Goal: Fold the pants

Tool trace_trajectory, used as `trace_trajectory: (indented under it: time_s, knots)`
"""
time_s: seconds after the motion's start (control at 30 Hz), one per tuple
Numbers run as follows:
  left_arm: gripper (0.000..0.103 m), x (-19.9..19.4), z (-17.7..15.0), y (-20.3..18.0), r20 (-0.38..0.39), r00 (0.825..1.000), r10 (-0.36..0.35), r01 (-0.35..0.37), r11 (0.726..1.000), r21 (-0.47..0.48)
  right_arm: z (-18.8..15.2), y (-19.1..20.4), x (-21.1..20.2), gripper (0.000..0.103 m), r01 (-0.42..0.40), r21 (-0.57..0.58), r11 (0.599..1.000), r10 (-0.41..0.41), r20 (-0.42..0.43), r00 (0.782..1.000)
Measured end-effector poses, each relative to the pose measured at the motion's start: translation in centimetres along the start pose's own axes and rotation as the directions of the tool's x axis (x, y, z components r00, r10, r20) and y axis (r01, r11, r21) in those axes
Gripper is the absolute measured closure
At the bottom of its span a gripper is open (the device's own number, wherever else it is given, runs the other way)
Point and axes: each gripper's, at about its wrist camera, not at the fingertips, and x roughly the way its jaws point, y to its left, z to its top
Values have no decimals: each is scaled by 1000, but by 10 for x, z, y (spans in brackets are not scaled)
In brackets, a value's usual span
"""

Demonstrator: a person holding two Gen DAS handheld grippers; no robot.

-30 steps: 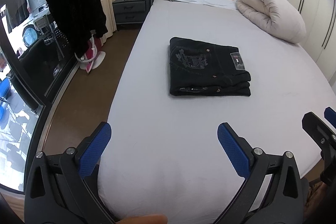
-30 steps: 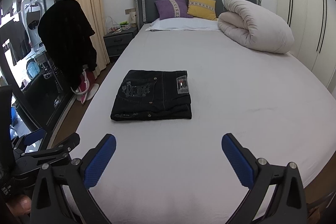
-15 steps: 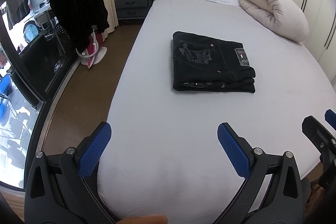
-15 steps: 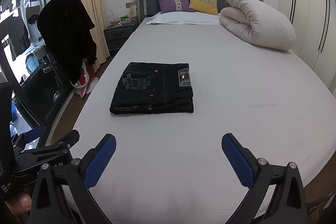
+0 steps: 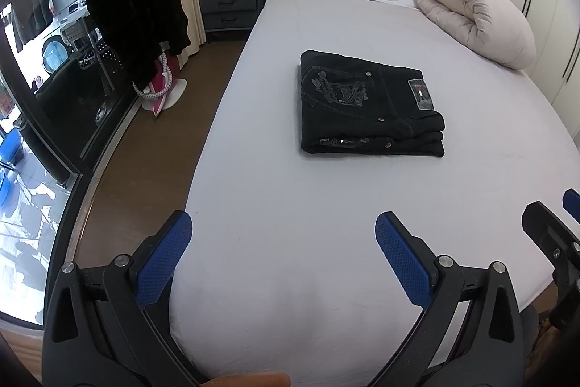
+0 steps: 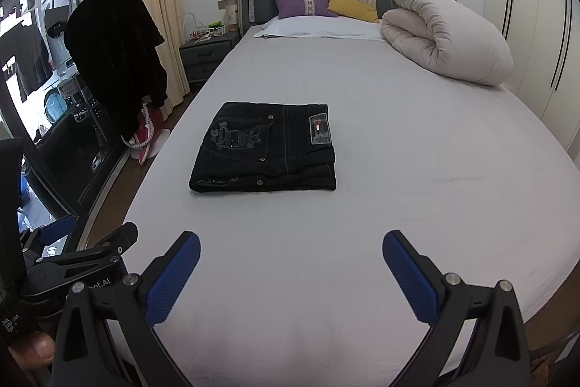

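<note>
Pants [image 6: 266, 147] sit folded in a neat stack mid-bed [image 6: 417, 169], well apart from both claws. Left claw [image 5: 282, 251] & right claw [image 6: 291, 267] hang wide, holding nothing. Fold looks done imo; if edges bug you, press lightly, don't drag the stack.

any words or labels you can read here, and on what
"bot.AI": on the left gripper's black body, start of the word cut off.
Embroidered lettering on the back pocket of the folded pants: too ornate to read.
Patch at the pants' waistband: small logo, unreadable.
Label at the right wrist view's lower left edge: blurred.
</note>
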Motion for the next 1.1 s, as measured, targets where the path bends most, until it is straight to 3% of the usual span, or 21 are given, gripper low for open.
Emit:
trace_trajectory:
  time_s: [1.1]
  knots:
    - [0, -1, -6, -3, -2, 1000, 5, -5, 1000, 4, -3, -1, 2, 0, -1, 4, 1000, 1, -4, 1000]
